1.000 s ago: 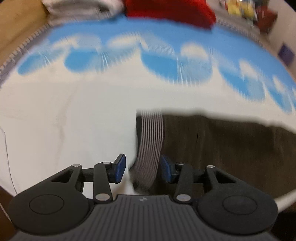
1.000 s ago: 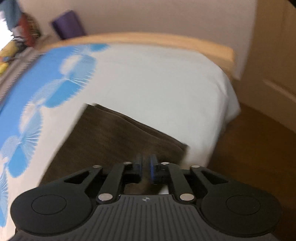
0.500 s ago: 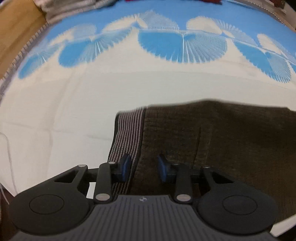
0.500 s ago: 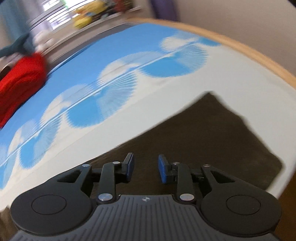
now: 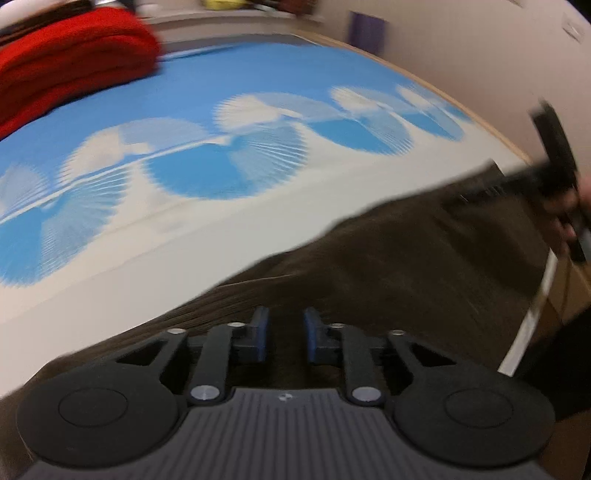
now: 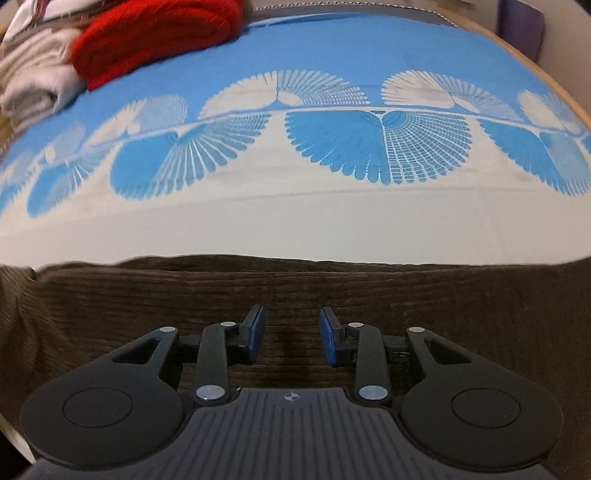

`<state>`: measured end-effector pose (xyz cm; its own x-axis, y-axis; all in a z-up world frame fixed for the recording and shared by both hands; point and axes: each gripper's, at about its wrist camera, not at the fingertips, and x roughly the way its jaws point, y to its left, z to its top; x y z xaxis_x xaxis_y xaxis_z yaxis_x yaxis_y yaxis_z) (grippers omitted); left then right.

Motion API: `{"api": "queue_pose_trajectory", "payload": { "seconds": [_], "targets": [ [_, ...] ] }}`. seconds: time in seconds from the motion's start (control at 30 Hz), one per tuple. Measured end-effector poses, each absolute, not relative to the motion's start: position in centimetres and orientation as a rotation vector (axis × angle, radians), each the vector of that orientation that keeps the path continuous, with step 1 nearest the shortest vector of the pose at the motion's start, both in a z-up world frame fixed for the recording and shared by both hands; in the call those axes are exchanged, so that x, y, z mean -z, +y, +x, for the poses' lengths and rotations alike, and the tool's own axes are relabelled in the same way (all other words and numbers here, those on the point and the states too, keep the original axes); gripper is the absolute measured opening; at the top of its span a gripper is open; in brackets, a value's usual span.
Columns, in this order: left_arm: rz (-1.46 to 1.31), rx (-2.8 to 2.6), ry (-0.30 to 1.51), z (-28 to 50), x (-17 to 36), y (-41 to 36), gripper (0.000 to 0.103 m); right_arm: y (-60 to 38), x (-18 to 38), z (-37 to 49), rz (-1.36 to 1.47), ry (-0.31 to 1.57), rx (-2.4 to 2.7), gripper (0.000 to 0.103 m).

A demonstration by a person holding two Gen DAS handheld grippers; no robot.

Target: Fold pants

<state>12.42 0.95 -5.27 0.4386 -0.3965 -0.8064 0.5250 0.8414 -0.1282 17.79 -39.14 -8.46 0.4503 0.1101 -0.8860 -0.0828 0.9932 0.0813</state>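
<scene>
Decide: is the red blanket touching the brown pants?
Apart. The right wrist view shows the red blanket at the far end and the pants near, with a broad stretch of sheet between.

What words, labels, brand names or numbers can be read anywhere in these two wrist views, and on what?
None: no readable text in either view.
Right gripper: a small round emblem on the ribbed body, a symbol, no letters.
Left gripper: the same small mark, blurred.
Brown pants: no tag or label showing.
Blue and white bedsheet: fan pattern only.
Red blanket: no label visible.
</scene>
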Motion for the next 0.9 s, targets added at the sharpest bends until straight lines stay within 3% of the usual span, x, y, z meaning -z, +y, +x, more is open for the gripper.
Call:
{"api": "queue_pose_trajectory", "payload": {
  "seconds": [0.1,0.2,0.3,0.37,0.6,0.77,0.9],
  "targets": [
    [0.228,0.549,0.948,13.7,7.3,-0.2,0.002,-39.5,9.1,18.5,0.031,1.102,-0.095,0.034],
    [0.234,0.417,1.008,16.8,10.7,1.1,0.003,-41.0,10.6,19.1,-0.006,1.121,0.0,0.033],
    [0.194,0.38,1.005,17.1,10.4,0.9,0.002,-44.7,12.1,19.2,0.023,1.141,0.212,0.037],
    [0.23,0.386,0.991,16.6,10.0,0.4,0.003,-47.1,11.8,18.7,0.145,1.118,0.24,0.032],
    [0.241,0.417,1.002,15.8,9.5,0.5,0.004,-53.6,11.0,14.8,0.223,1.091,0.408,0.033],
    [0.276,0.421,1.005,14.1,9.4,0.8,0.005,-60.0,10.9,9.0,0.243,1.079,0.578,0.048],
    [0.299,0.372,1.015,11.7,7.9,0.9,0.009,-65.1,9.7,3.0,0.415,0.98,0.68,0.036]
  ]
}}
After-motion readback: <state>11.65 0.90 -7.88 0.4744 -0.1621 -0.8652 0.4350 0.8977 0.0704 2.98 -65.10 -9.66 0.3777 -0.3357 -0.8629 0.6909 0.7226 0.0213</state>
